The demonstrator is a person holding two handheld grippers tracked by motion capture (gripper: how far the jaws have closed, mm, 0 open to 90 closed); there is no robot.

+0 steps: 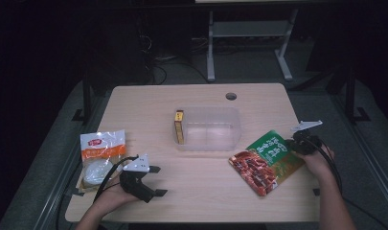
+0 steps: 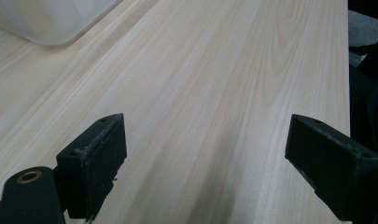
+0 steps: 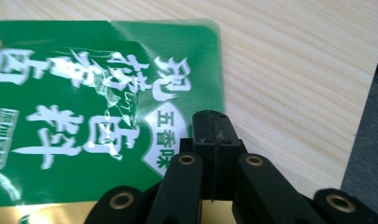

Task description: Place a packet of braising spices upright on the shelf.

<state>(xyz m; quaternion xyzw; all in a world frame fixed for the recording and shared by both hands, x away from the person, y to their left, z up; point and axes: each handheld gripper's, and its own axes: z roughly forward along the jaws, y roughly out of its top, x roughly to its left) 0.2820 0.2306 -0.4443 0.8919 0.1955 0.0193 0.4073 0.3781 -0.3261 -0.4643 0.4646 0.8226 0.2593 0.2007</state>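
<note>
A dim lab or test room: bare wooden counter [image 1: 196,191], loose cables [image 1: 155,64] and metal stand legs [image 1: 246,43] behind it.

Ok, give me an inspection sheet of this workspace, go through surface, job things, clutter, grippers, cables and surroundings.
Surface: light wooden table, round hole near far edge.
Job's things: green and red packet flat at right; clear bin mid-table, yellow box at its left end.
Clutter: orange and white packet at left.
Grippers: right gripper shut on the green packet's edge; left gripper open, over bare wood.
Cables: black cable trails from left gripper.
Surroundings: dark room, grey metal frame beyond the table.
</note>
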